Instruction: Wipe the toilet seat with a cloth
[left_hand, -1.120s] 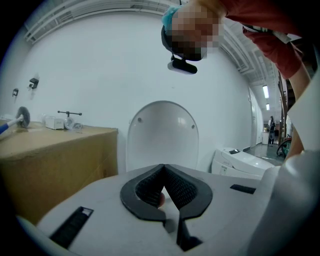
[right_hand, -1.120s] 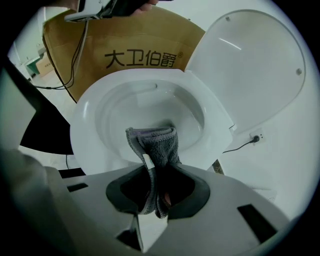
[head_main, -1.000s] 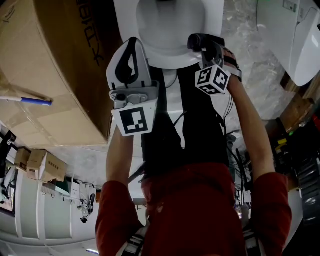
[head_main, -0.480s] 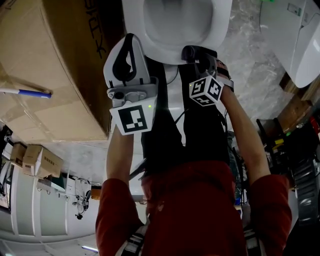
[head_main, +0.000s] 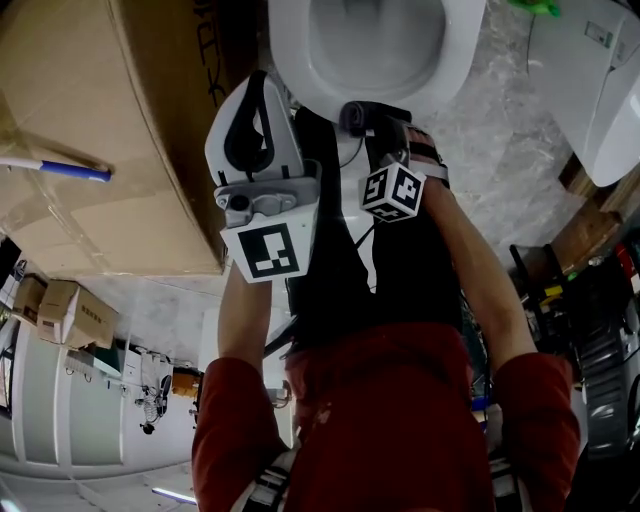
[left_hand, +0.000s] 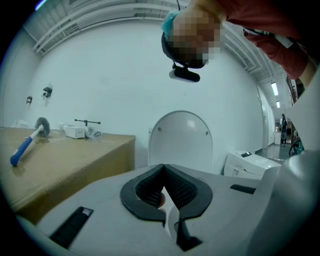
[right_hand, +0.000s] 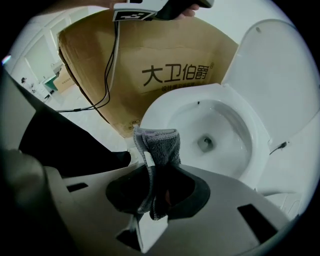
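Wiping was advanced as the cloth (right_hand: 159, 145), clamped in the right gripper (right_hand: 156, 192), was drawn leftward along the toilet seat (right_hand: 165, 107); the left gripper (left_hand: 165, 192) was shut, empty.

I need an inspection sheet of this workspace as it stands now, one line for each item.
Surface: toilet seat white; lid raised.
Job's things: grey cloth folded, above the seat's front rim; contact not clear.
Clutter: blue-handled brush on cardboard box.
Grippers: right gripper shut on the cloth; left gripper shut, empty.
Cables: black cable hangs from the left gripper.
Surroundings: second white toilet; marbled floor.
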